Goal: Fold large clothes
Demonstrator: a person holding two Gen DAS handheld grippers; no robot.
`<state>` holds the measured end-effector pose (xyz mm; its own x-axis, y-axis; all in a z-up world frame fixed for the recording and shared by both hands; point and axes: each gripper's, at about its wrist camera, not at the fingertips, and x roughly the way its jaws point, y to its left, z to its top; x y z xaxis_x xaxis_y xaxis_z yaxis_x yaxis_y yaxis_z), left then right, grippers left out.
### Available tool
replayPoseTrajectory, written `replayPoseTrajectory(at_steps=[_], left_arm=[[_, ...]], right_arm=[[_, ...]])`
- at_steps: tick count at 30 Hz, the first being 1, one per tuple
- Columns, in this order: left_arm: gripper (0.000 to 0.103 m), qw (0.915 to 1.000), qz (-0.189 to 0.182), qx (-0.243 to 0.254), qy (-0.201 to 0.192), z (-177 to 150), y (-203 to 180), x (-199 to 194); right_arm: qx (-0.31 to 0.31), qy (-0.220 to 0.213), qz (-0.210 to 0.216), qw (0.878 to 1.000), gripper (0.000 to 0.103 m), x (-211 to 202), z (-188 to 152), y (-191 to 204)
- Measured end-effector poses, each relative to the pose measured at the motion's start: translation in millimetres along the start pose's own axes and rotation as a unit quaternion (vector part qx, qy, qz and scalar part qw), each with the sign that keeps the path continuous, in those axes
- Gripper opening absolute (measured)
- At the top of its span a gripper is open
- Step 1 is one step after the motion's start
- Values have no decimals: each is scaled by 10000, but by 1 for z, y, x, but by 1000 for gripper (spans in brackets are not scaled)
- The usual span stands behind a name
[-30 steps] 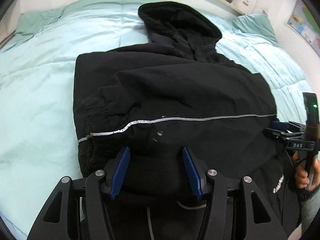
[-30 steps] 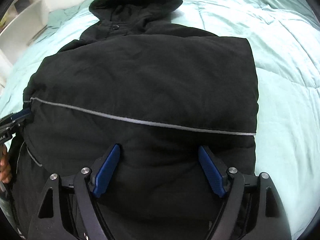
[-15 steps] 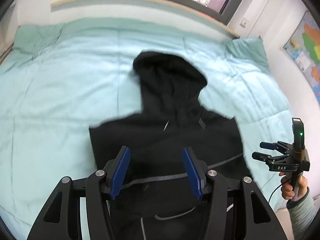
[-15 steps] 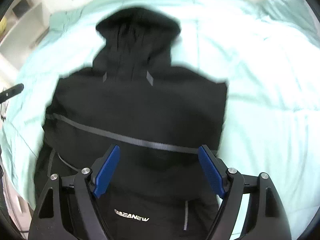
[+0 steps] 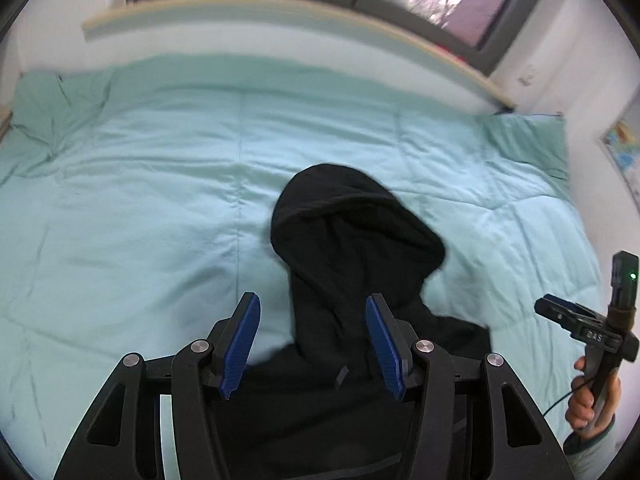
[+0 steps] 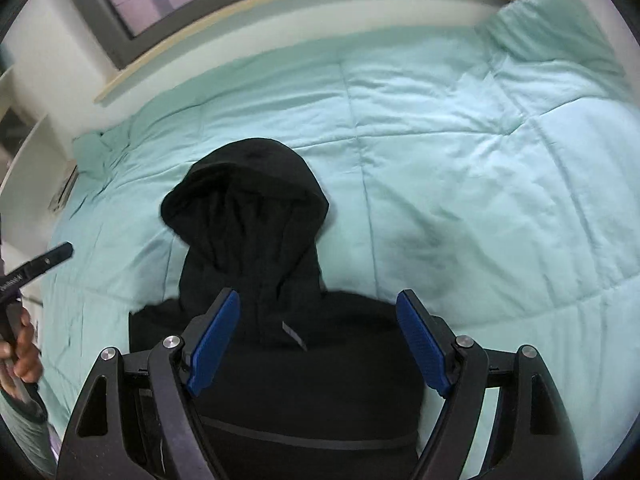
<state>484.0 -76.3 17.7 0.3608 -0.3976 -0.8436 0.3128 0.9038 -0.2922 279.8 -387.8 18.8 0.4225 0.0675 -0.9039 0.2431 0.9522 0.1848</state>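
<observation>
A black hooded jacket [image 5: 352, 272] lies folded on the mint-green bed, hood pointing toward the window; it also shows in the right wrist view [image 6: 256, 248]. My left gripper [image 5: 312, 340] is open and empty, raised above the jacket's near part with the hood's neck between its blue pads. My right gripper [image 6: 320, 340] is open wide and empty, also raised above the jacket body. The right gripper appears at the right edge of the left wrist view [image 5: 576, 316], held in a hand. The jacket's lower part is hidden under the gripper frames.
The mint-green quilt [image 5: 140, 200] covers the whole bed. A pillow [image 5: 528, 140] lies at the far right corner. A wooden ledge [image 5: 280, 12] and window run along the far wall. White shelving [image 6: 28, 152] stands left of the bed.
Both grippers have lifted up and pulled back from the jacket, staying open. The view now takes in the hood, the whole bed and the window.
</observation>
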Motion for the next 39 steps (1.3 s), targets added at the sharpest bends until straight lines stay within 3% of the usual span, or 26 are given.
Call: replayPoseTrajectory(at_steps=[5,10,12,13,14,15,16,17,18,22,24,26,28,29,31,34,37,39], left_arm=[[57,9994,21,-200,269,25,22,88],[57,9988,136,-209,411,36,33,146],[57,9986,303,-165,407,42,36,164],[57,9982,427,-122,409,45,37,172],[54,9975,543,-88,437,47,38,179],[32,9976,538,-97,427,50,39,182],[12,9982,392,-144,431,52,42,183],[10,9989,137,-286,340,54,47,177],[10,9990,-50,-421,137,55,52,166],[11,9903,-1045,-779,-489,39,63,108],[11,9937,-852,-623,-380,25,62,107],[11,9959,-599,-667,118,9,74,139],[12,9948,-190,-782,619,-5,94,183],[13,9920,-241,-885,867,-12,104,206],[15,9887,-508,-1146,823,-18,116,221],[18,9936,-358,-826,682,-13,105,210],[28,9975,-29,-218,679,-14,89,191],[29,9969,-21,-94,779,-17,85,176]], right_arm=[[29,200,-78,9998,83,86,32,-4],[-80,400,-219,9989,82,149,51,-2],[-96,438,-170,9989,78,169,59,0],[-120,472,-164,9987,73,178,62,0],[-138,506,-176,9985,54,184,65,1],[-166,568,-235,9980,30,191,66,3],[-232,629,-368,9971,21,197,69,5],[-265,571,-470,9969,11,196,69,5],[-272,497,-497,9972,10,194,70,4],[-193,-143,-44,9997,9,139,63,-1],[-492,-338,-140,9981,9,123,51,8],[-612,-246,-201,9976,10,132,41,12],[-501,229,-213,9983,10,173,29,4],[-380,484,-144,9980,10,193,23,-2],[-182,863,-25,9961,10,227,15,-13],[-17,916,96,9958,13,232,15,-18],[-161,837,21,9964,26,215,19,-20],[-281,776,-56,9966,37,200,19,-21]])
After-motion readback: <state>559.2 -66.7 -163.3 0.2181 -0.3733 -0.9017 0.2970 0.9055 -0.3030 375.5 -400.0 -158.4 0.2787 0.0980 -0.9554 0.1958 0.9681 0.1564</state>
